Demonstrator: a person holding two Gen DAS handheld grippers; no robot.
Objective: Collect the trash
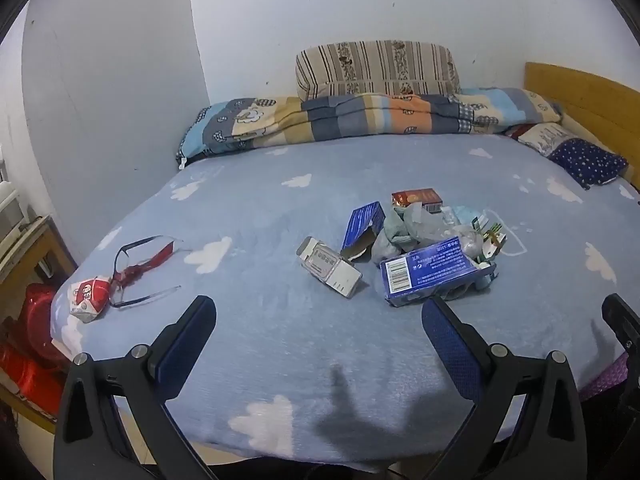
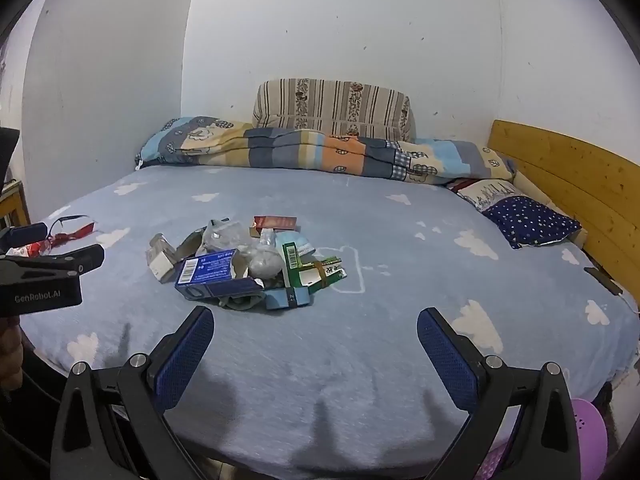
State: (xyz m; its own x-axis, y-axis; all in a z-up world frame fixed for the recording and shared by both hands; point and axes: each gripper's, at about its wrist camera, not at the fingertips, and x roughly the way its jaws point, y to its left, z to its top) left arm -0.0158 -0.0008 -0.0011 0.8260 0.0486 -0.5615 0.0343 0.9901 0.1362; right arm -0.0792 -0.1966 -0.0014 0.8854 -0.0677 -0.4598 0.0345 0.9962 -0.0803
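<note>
Left wrist view: the trash pile (image 1: 424, 248) sits on the bed (image 1: 280, 360) ahead of the left gripper (image 1: 320, 320) and a little to its right, with bare sheet between them. Nearest the right finger lies a blue carton (image 1: 430, 272), barcode end toward the gripper's left, its long axis running across the view. Just left of it, a grey-white box (image 1: 330, 270) lies tilted, its long axis pointing from far-left to near-right. Behind these are an open blue box (image 1: 362, 226), crumpled grey plastic (image 1: 400, 228) and a red box (image 1: 416, 199) farthest off. Far to the left, well apart from the pile, a red-and-white wrapper (image 1: 90, 298) lies touching a tangle of dark and red strips (image 1: 138, 266) near the bed's edge.

Both grippers are spread wide and hold nothing. From the right wrist view, the right gripper (image 2: 316, 328) faces the same pile (image 2: 248, 260) ahead and slightly left, and the left gripper (image 2: 52, 260) shows at the left edge.

Beyond the pile, a folded quilt (image 1: 360, 118) runs along the wall with a striped cushion (image 1: 376, 68) behind it. To the right are a starry pillow (image 2: 528, 220) and a wooden headboard (image 2: 568, 176).
</note>
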